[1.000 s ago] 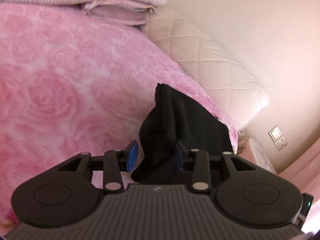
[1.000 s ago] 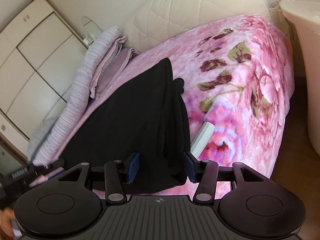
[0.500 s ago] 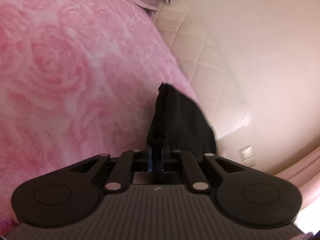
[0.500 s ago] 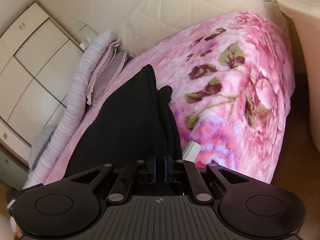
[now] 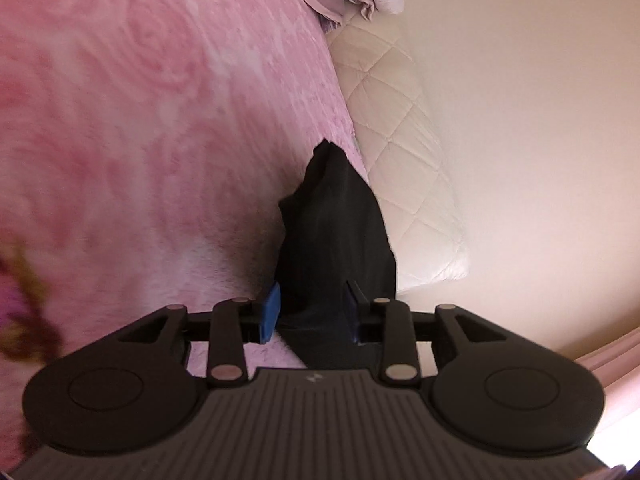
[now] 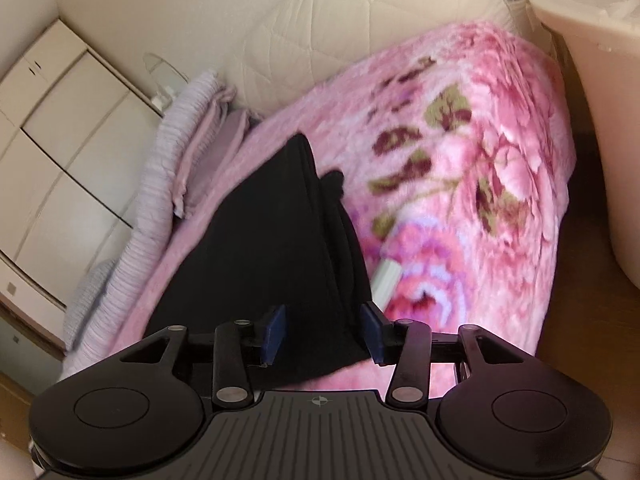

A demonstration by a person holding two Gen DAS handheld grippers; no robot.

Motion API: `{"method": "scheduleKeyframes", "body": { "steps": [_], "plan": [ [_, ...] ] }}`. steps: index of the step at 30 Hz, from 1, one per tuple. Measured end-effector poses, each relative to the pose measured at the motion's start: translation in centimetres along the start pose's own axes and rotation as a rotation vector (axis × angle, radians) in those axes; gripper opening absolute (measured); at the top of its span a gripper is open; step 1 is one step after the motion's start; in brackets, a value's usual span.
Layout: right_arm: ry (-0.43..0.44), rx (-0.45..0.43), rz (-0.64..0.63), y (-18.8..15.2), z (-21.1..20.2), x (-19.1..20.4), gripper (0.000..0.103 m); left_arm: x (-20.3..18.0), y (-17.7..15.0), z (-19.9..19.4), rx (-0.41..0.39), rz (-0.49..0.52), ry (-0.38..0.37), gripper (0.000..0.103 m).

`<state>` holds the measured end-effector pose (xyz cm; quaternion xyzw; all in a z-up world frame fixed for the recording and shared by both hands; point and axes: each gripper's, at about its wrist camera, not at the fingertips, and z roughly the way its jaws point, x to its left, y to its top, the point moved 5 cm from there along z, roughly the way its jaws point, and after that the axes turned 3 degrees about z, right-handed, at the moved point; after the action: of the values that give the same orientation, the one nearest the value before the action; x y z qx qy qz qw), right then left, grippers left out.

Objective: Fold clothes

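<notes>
Both grippers were pinched tight on the black cloth half a second ago, and now both have let go and spread wide.

The left gripper (image 5: 310,312) has its two blue pads (image 5: 269,312) far apart. The black cloth (image 5: 336,240) lies between them, running up toward 12 o'clock, but the pads do not squeeze it. I cannot tell if they brush its edges.

The right gripper (image 6: 322,334) is spread about as wide. Its pads (image 6: 275,334) stand on each side of the same black cloth (image 6: 272,248), which lies on the pink flower blanket (image 6: 480,160) and reaches up toward 12 o'clock. The cloth looks folded into a few layers, with a thinner piece along its right edge.

I count one black cloth, two grippers and one blanket. One small white thing (image 6: 386,278) lies on the blanket just beside the cloth, at 2 o'clock from the right gripper. A pile of pale purple bedding (image 6: 168,184) sits at 10 o'clock, and one quilted cream headboard (image 6: 340,28) stands behind the bed.
</notes>
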<state>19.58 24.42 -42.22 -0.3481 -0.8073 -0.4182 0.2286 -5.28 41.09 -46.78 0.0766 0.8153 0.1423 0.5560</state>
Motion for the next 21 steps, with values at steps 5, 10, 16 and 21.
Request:
{"method": "scheduleKeyframes", "body": {
  "steps": [5,10,16,21],
  "plan": [
    [-0.045,0.011,-0.051,-0.2,1.0,-0.2,0.020,0.0,2.1,1.5,0.011,0.175,0.136,0.006],
    [-0.100,-0.010,0.000,0.6,-0.6,-0.4,0.025,-2.7,4.1,-2.4,-0.149,0.363,0.310,0.003],
    [-0.116,-0.140,-0.232,1.5,-2.3,4.2,0.025,-7.4,0.7,-2.0,-0.080,0.534,0.285,0.006],
    [-0.238,0.038,-0.272,-0.5,1.0,3.6,0.025,-9.2,-2.2,-0.2,-0.011,0.622,0.440,0.008]
  ]
}}
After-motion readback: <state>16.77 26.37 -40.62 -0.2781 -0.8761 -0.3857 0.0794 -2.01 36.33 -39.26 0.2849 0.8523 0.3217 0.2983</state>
